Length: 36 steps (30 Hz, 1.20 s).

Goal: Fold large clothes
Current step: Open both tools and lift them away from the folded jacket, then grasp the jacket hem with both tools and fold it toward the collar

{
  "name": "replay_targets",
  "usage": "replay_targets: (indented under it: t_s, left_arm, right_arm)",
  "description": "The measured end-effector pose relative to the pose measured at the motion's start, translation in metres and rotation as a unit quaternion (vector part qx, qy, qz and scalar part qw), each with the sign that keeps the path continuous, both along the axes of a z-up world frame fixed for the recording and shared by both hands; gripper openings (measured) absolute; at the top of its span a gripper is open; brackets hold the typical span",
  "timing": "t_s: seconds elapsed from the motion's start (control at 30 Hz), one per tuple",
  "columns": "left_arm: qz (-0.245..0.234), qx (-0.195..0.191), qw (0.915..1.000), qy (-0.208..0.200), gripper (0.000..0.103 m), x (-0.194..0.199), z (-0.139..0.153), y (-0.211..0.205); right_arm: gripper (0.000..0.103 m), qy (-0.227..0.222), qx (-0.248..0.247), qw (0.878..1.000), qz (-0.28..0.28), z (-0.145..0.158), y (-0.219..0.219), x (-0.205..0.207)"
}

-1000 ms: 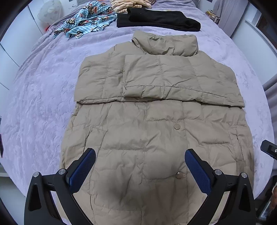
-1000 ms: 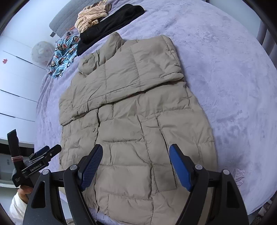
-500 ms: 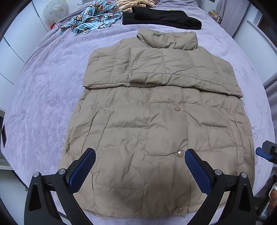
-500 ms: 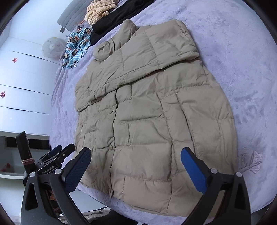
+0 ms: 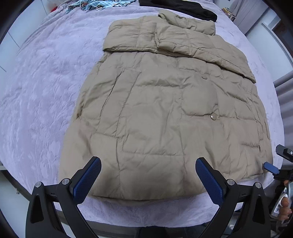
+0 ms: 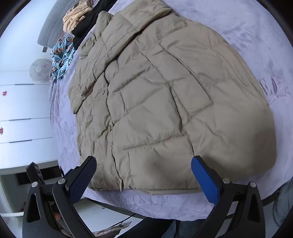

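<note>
Your beige puffer jacket (image 5: pixel 164 113) lies flat on the lilac bedspread (image 5: pixel 40 95), front up, collar toward the far side. Both sleeves are folded across the chest, so the upper part forms a thick band ending in a straight edge across the body. The hem runs along the near edge of the bed, with only a narrow strip of bedspread showing between it and the drop-off. Two snap buttons (image 5: pixel 213 116) sit in a line right of centre.

Your left gripper (image 5: pixel 148 175) hangs over the hem with its blue pads spread wide and nothing between them. Your right gripper (image 6: pixel 143 174) is over the hem's right-hand part; its jaws have just been opening and now stand wide apart, clear of the fabric.

To the jacket's left you have a broad stretch of bare bedspread; on the right the margin is slimmer. Beyond the collar lie a black garment (image 5: pixel 183 7), a blue printed garment (image 6: pixel 61 56) and a striped tan one (image 6: pixel 77 18), all apart from the jacket except the black one, which sits just beside the collar.
</note>
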<state>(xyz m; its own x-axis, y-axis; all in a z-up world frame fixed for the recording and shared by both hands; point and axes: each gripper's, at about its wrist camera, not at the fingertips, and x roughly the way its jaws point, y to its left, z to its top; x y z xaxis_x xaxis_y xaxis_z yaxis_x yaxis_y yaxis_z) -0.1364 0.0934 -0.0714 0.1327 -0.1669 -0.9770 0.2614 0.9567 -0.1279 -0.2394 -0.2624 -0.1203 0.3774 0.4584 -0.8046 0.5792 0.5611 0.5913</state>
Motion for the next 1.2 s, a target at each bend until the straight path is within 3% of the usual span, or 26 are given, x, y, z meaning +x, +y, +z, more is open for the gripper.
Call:
replay_targets:
  t_s: [0.23,0.47,0.7,0.9,1.0,1.07,1.13,1.2]
  left_arm:
    - [0.059,-0.075,0.9953,0.019,0.103,-0.006,0.0,0.07]
    - [0.116,-0.158,0.9774,0.081,0.103,-0.02,-0.027,0.113]
    - [0.157,-0.237,0.9475,0.147,0.101,-0.02,-0.065,0.109]
    - [0.165,-0.254,0.9415,0.148,0.1,-0.002,-0.077,0.089]
    - [0.17,-0.247,0.9417,0.153,0.077,0.009,-0.079,0.086]
    - [0.17,-0.25,0.94,0.158,0.054,0.013,-0.081,0.086]
    - [0.158,-0.245,0.9434,0.158,0.023,0.016,-0.081,0.084]
    - [0.145,-0.245,0.9472,0.148,0.019,0.017,-0.077,0.086]
  right_arm:
    - [0.103,-0.008,0.034,0.996,-0.084,-0.007,0.003,-0.049]
    - [0.103,-0.005,0.049,0.988,-0.147,-0.016,-0.008,-0.085]
    - [0.103,-0.001,0.088,0.976,-0.201,-0.037,-0.015,-0.105]
    - [0.103,-0.014,0.122,0.963,-0.241,-0.048,-0.014,-0.103]
    - [0.103,-0.029,0.125,0.96,-0.25,-0.047,-0.018,-0.097]
    - [0.103,-0.032,0.124,0.958,-0.257,-0.049,-0.022,-0.095]
    - [0.102,-0.033,0.126,0.954,-0.27,-0.052,-0.026,-0.094]
    - [0.097,-0.034,0.136,0.947,-0.287,-0.058,-0.031,-0.095]
